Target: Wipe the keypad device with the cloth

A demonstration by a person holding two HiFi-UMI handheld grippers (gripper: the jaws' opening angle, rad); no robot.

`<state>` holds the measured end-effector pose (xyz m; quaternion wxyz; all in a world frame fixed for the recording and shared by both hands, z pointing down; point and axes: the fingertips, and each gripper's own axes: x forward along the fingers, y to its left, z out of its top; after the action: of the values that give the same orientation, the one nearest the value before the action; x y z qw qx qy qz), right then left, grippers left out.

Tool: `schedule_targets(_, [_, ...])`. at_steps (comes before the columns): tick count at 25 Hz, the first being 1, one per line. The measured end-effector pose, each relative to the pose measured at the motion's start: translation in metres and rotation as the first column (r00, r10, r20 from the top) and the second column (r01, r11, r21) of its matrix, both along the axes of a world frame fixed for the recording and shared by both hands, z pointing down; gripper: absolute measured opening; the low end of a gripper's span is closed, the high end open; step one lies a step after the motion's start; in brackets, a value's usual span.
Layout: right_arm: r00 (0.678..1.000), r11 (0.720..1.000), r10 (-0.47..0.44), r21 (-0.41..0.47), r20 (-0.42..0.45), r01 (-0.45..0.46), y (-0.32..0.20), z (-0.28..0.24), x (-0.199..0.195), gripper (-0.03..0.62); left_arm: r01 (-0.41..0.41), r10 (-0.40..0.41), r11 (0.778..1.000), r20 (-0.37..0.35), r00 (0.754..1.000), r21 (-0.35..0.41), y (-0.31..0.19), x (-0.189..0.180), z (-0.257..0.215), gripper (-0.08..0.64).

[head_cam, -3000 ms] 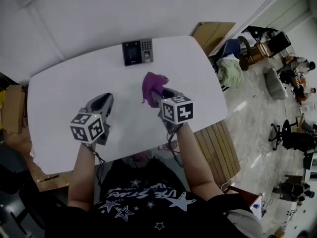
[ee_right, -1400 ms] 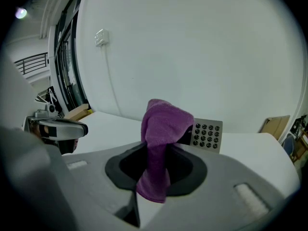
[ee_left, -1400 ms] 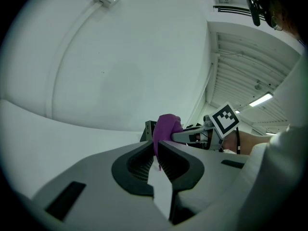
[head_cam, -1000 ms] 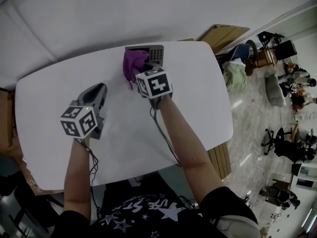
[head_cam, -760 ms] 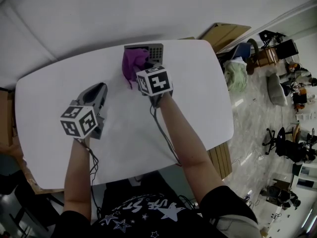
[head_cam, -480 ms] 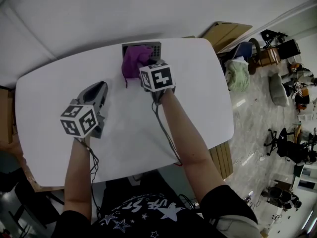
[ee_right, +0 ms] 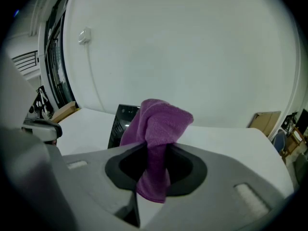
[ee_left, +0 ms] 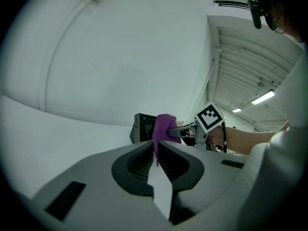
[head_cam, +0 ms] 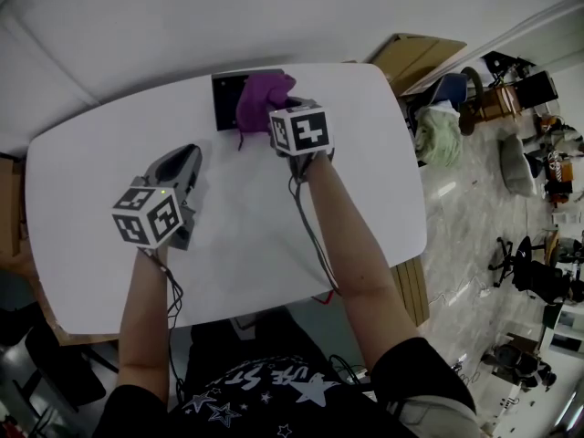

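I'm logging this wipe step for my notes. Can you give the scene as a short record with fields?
surface: white table
target: keypad device, near the table's far edge
tool: purple cloth, covering the device's right part in the head view
right gripper: shut on the cloth, at the device
left gripper: shut, empty, apart from the device

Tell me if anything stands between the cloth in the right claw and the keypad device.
Nothing visible does. The cloth, held in the right claw, covers the right side of the keypad device in the head view.
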<state>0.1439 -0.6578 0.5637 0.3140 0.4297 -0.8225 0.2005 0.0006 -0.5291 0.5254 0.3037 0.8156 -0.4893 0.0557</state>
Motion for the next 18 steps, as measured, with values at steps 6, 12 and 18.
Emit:
schedule_targets(6, [0.998, 0.998, 0.059, -0.020, 0.000, -0.059, -0.002, 0.006, 0.036, 0.092, -0.014, 0.014, 1.000, -0.012, 1.000, -0.001, 0.005, 0.028, -0.004, 0.037])
schedule_targets(12, [0.995, 0.994, 0.100, -0.035, 0.002, -0.100, -0.001, 0.012, 0.062, 0.092, -0.017, 0.017, 1.000, -0.006, 1.000, -0.004, 0.010, 0.041, -0.006, 0.035])
schedule_targets(18, [0.994, 0.994, 0.109, -0.035, 0.024, -0.108, 0.007, 0.002, 0.071, 0.092, -0.003, 0.003, 1.000, 0.007, 1.000, 0.005, 0.020, 0.044, -0.019, 0.035])
